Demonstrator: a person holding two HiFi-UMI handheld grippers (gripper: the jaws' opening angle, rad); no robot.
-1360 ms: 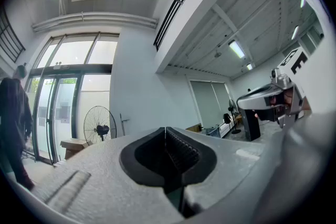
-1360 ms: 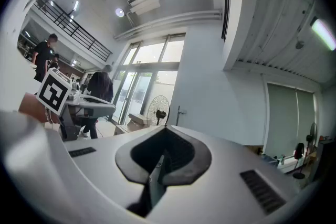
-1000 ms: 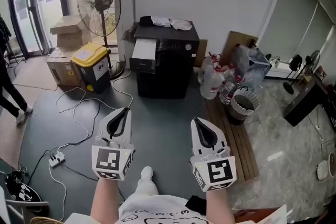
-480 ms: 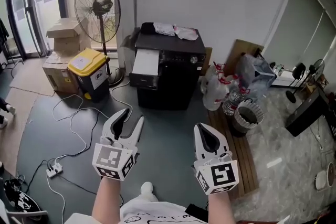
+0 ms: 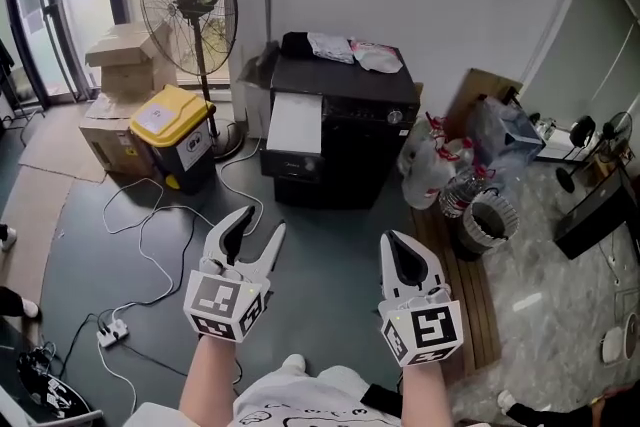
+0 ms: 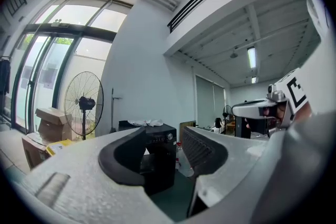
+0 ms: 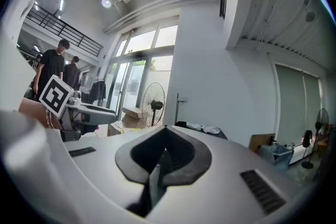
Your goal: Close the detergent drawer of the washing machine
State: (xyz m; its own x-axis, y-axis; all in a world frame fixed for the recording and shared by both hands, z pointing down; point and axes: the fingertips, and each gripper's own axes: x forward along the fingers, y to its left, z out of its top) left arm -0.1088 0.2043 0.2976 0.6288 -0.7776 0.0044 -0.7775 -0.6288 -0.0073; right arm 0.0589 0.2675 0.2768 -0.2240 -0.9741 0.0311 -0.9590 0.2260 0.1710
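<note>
Nearest, both tools are held out level over the grey floor, neither touching anything. The left gripper [image 5: 258, 233] has jaws that have just been opening and now stand apart, with only air between them. The right gripper [image 5: 403, 253] has its jaws pressed together on nothing. Past them, loose white cables [image 5: 150, 245] trail across the floor to a power strip [image 5: 110, 332] at the left. Well ahead stands the black washing machine [image 5: 345, 140] against the wall, with some cloths [image 5: 350, 48] lying on its top. Its detergent drawer [image 5: 297, 123] is the white tray jutting from the upper left of the front, plainly pulled out. A yellow-lidded bin [image 5: 175, 130] and a pedestal fan [image 5: 188, 0] flank the machine on the left, and plastic bottles [image 5: 430, 165] crowd its right. The step in hand looks like the approach, since the drawer is well apart from both tools. The next move calls for closing that gap and setting a gripper against the drawer's front face. The left lines up better with it. From there the push should go straight in along its slide, not sideways, or it could bind.
</note>
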